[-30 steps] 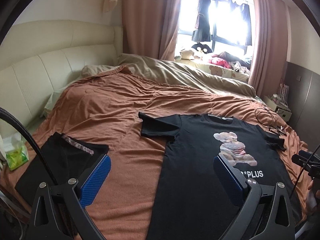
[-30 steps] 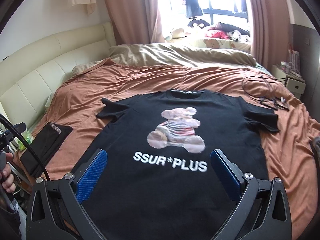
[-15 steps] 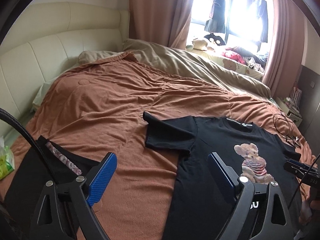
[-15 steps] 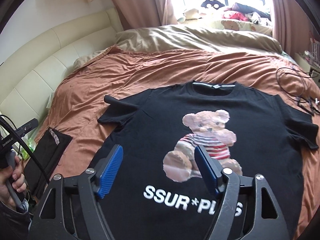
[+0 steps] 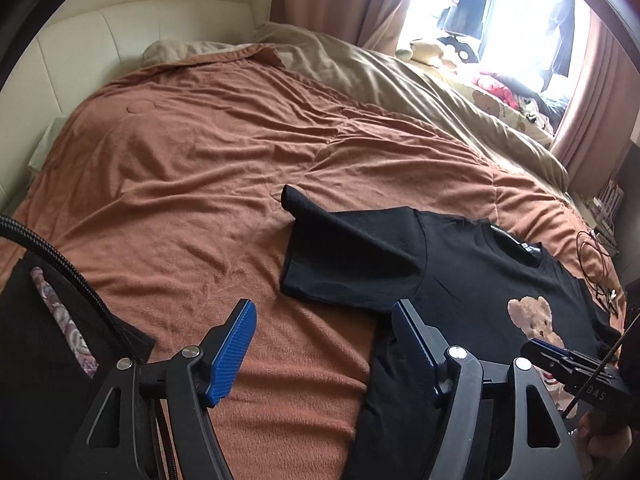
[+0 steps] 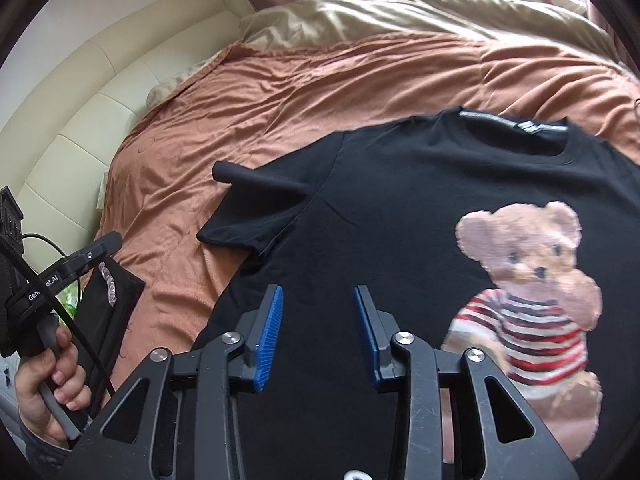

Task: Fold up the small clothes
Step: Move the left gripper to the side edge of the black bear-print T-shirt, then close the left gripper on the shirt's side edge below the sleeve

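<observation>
The black T-shirt [image 6: 400, 208] lies flat, print up, on the bed's brown blanket [image 5: 200, 168]. Your left claw [image 5: 324, 340] has been closing but is still open over the blanket at the shirt's side edge, below the sleeve. Your right claw [image 6: 318, 332] has been narrowing, empty, over the shirt's body.

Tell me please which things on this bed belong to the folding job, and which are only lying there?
For the job:
- black cotton T-shirt with bear print, spread flat
- folded black garment with patterned band
- left tool, right tool

Lying about:
- beige crumpled duvet
- thin black cables
- plush toys at the window
</observation>
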Available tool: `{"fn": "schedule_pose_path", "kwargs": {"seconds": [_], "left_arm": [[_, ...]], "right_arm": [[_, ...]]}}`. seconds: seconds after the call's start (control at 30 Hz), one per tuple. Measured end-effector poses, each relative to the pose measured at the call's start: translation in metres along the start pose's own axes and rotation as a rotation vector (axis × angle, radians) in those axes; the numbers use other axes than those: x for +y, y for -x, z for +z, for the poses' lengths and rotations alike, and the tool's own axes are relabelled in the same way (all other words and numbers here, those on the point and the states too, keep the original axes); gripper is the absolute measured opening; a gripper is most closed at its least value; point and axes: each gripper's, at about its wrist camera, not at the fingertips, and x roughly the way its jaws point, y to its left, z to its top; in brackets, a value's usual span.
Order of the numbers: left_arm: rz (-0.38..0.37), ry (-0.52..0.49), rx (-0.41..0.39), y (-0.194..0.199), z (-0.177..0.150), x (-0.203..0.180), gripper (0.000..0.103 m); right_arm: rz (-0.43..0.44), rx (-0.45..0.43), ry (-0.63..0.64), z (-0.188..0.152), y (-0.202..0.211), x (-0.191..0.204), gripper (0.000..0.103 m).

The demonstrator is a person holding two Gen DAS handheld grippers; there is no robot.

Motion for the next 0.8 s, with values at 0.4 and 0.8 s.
{"fn": "schedule_pose_path", "kwargs": {"seconds": [0.4,0.8], "left_arm": [[0.049,0.036,0.075,-0.082,0.006,0.006,0.068],[0.019,0.178,0.15,-0.134,0.003,0.028,0.02]], "right_arm": [[0.071,0.064,-0.034,0.027,-0.066,-0.009,0.016],[0.158,0.09,-0.103,0.039,-0.1,-0.02,0.015]]}}
